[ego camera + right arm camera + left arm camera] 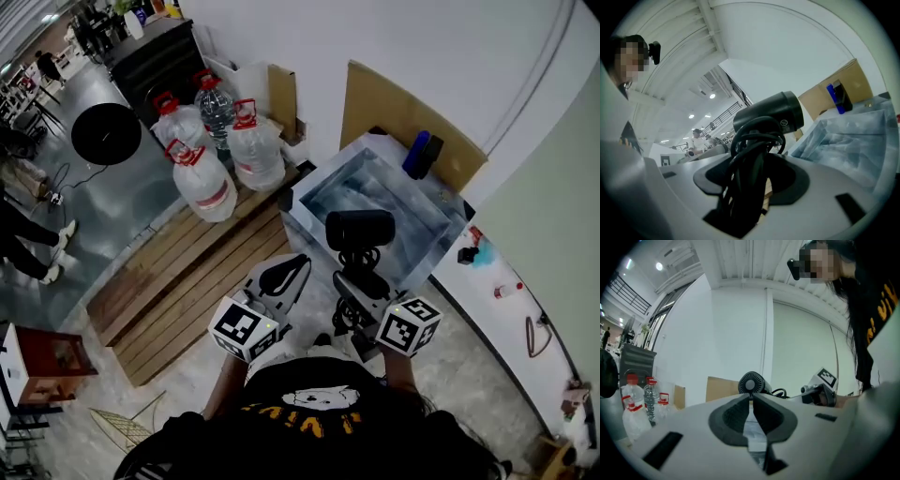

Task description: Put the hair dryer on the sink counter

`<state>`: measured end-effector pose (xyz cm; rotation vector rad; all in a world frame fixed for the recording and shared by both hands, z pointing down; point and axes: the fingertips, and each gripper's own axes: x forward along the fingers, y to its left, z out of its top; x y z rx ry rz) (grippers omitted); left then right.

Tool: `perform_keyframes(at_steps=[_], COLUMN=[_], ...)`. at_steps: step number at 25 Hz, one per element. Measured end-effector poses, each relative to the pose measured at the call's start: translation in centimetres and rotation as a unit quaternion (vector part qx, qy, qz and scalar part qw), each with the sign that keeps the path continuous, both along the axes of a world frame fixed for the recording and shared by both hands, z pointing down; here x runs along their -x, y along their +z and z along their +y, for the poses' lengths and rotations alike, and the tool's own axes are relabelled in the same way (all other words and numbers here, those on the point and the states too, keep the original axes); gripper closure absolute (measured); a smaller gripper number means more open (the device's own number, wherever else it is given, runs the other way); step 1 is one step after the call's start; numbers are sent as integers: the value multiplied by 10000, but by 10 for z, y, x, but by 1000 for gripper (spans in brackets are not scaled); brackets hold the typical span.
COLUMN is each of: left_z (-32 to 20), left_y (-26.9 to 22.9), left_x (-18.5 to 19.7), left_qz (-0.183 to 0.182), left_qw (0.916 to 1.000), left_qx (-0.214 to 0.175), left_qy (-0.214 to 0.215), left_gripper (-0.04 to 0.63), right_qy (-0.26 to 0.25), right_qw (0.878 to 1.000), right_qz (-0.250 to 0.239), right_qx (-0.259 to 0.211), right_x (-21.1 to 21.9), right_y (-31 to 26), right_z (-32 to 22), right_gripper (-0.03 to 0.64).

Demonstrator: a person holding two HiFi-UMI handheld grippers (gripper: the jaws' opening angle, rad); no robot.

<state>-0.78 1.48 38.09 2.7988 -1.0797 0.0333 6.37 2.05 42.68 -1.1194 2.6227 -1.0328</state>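
Left gripper (751, 400) closed; right gripper (751, 185) clamped.

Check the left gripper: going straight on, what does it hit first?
Probably the hair dryer: its round grille sits right beyond the left gripper and its closed tips. How far off is unclear.
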Motion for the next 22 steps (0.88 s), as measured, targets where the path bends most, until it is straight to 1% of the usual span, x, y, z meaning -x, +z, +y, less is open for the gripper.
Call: perform_keyframes(at_steps=[5,9,12,17,22], left_z=[-22,-36,-43,-55,-73], left_y=[5,7,7,8,14], left_x=[-21,-34,-42,-47,-53], left_qz=[-49,-41,-102,-224,-261], left_qw=[9999,9998,9996,9990,9979], left_qx=[43,102,125,152,207], left_qy=[101,161,228,366,552], left_gripper=[566,566,566,566,566], right_qy=[21,102,203,369,518], right_qw=[10000,9999,9998,9992,9985], right_qz=[46,-19,-51,-121,-130], right_qx=[20,28,52,40,115], right_x=[-15,-28,-36,-43,-46], right_y=[7,9,11,11,17], right_z=[-19,-30,-39,-52,-68], right_gripper=[397,397,397,397,397])
